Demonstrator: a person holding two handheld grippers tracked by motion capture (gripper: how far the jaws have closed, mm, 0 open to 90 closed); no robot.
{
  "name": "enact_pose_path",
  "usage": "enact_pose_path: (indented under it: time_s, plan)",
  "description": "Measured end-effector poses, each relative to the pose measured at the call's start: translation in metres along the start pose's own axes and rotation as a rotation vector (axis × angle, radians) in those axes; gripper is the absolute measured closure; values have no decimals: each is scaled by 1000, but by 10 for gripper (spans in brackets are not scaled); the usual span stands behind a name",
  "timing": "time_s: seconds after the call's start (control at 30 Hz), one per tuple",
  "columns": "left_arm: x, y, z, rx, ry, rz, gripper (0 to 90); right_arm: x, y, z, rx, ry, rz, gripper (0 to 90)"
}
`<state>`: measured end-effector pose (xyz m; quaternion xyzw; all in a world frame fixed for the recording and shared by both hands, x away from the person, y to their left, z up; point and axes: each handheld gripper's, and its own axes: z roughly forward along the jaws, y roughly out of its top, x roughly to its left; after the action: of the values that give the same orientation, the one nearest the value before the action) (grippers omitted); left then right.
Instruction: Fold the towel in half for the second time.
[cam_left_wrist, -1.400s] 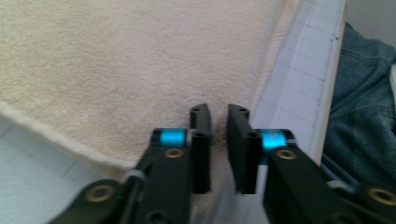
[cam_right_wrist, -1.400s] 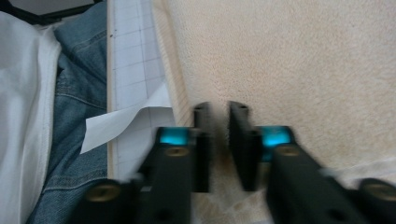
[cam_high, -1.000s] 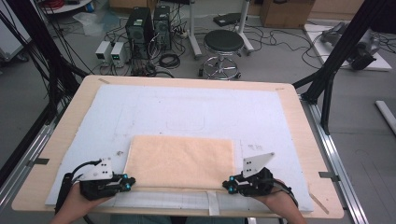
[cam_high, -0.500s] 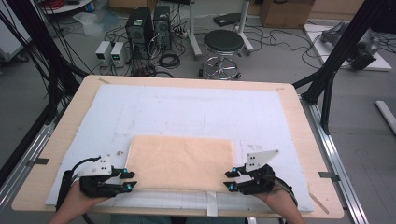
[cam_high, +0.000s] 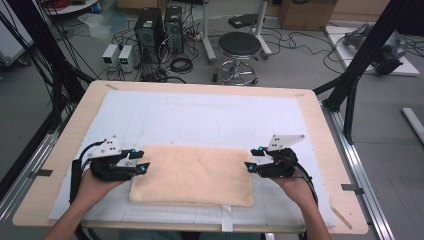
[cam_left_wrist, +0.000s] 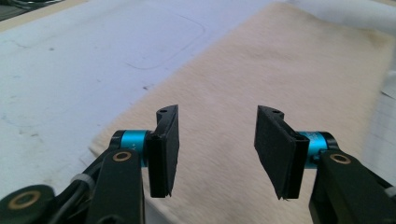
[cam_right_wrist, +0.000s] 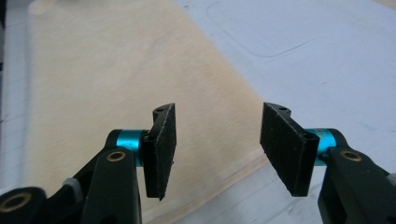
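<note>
A beige folded towel (cam_high: 192, 175) lies flat on the white mat (cam_high: 210, 120), near the table's front edge. My left gripper (cam_high: 141, 161) hovers at the towel's left edge, pointing right. Its jaws have just been opening, and in the left gripper view (cam_left_wrist: 215, 140) nothing is between the black pads (cam_left_wrist: 166, 149), with the towel (cam_left_wrist: 280, 70) spread below. My right gripper (cam_high: 251, 159) hovers at the towel's right edge, pointing left. Its jaws have also just been opening, and in the right gripper view (cam_right_wrist: 217, 140) they stand apart and empty above the towel (cam_right_wrist: 116, 84).
The white mat covers most of the wooden table (cam_high: 60, 165). A faint rounded rectangle outline (cam_high: 199, 131) is drawn on the mat behind the towel. Black frame posts (cam_high: 360, 65) stand at the table's sides; a stool (cam_high: 239, 47) and computers (cam_high: 157, 30) sit beyond it.
Both grippers have moved away from the front edge, up along the towel's sides, and risen a little. Their jaws have opened from shut. The towel lies where it was.
</note>
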<state>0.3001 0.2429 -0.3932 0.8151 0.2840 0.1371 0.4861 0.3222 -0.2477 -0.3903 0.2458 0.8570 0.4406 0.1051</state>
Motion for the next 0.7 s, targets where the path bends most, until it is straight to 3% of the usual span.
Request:
enact_pose_path:
  time_s: [0.1,0.2,0.33,0.4,0.7]
  plan:
    - [11,3,7,-5,41,4,515,-11,5,8,17,-21,2,432]
    - [22,5,16,-15,68,-25,509,-21,4,17,31,-38,-4,406]
    - [39,2,26,-12,66,-95,487,-29,0,29,52,-32,13,369]
    - [47,-2,33,15,67,-120,482,-30,-2,35,64,-36,8,358]
    - [51,-10,46,105,50,-131,437,-32,-8,57,121,-7,8,331]
